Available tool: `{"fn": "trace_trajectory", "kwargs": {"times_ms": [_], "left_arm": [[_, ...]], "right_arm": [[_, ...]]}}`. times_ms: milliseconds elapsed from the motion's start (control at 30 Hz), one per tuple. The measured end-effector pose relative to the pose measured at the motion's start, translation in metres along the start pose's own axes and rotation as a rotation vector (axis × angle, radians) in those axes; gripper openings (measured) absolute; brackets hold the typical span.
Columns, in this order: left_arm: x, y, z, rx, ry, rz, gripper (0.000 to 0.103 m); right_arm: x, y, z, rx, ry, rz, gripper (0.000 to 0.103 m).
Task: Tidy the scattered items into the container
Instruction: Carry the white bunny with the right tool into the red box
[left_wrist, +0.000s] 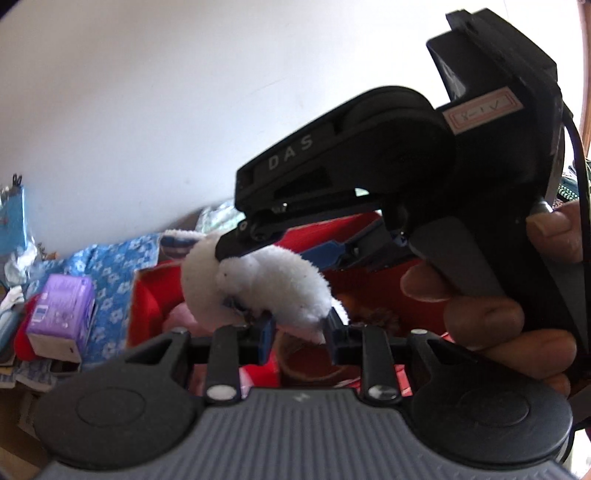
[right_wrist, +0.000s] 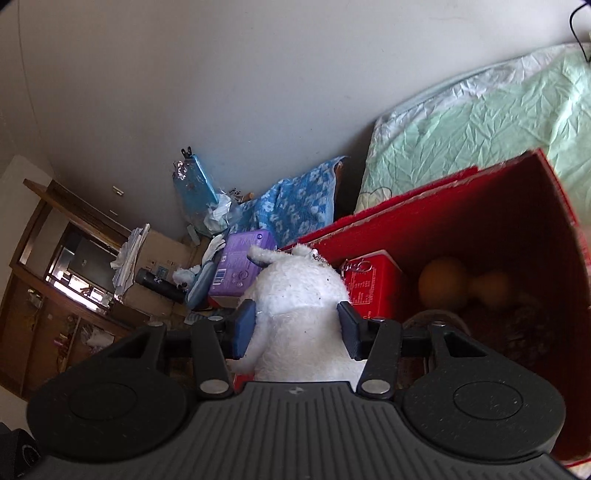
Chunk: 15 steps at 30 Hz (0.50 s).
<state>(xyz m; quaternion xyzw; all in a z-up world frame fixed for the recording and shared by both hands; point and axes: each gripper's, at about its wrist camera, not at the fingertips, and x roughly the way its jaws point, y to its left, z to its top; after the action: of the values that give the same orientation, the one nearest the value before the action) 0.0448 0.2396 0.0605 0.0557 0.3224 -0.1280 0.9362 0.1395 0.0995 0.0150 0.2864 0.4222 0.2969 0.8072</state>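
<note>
White plush toy (right_wrist: 299, 314) sits pinched between the pads of the right gripper (right_wrist: 297, 326), at the rim of the red box (right_wrist: 461, 221). Its long axis runs from 6 to 12 o'clock in the right wrist view, head end pointing to 12.

Left gripper (left_wrist: 300, 334): jaws spread, framing the toy's underside (left_wrist: 273, 291); contact cannot be confirmed.

Inside the box: a red tin (right_wrist: 373, 284) and an orange gourd (right_wrist: 465, 282).
</note>
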Motion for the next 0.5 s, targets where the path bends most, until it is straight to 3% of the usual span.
{"fn": "trace_trajectory", "kwargs": {"times_ms": [167, 333, 433, 500], "left_arm": [[0.007, 0.051, -0.009, -0.05, 0.037, -0.001, 0.043], [0.019, 0.081, -0.015, -0.1, 0.055, 0.001, 0.046], [0.028, 0.098, -0.023, -0.146, 0.114, -0.009, 0.045], [0.022, 0.092, -0.026, -0.116, 0.111, -0.009, 0.044]], "right_arm": [[0.03, 0.009, -0.009, 0.033, -0.015, -0.067, 0.053], [0.042, 0.016, -0.011, 0.048, -0.049, -0.127, 0.054], [0.056, 0.025, -0.016, -0.003, -0.032, -0.171, 0.054], [0.058, 0.033, -0.02, -0.057, -0.031, -0.198, 0.054]]}}
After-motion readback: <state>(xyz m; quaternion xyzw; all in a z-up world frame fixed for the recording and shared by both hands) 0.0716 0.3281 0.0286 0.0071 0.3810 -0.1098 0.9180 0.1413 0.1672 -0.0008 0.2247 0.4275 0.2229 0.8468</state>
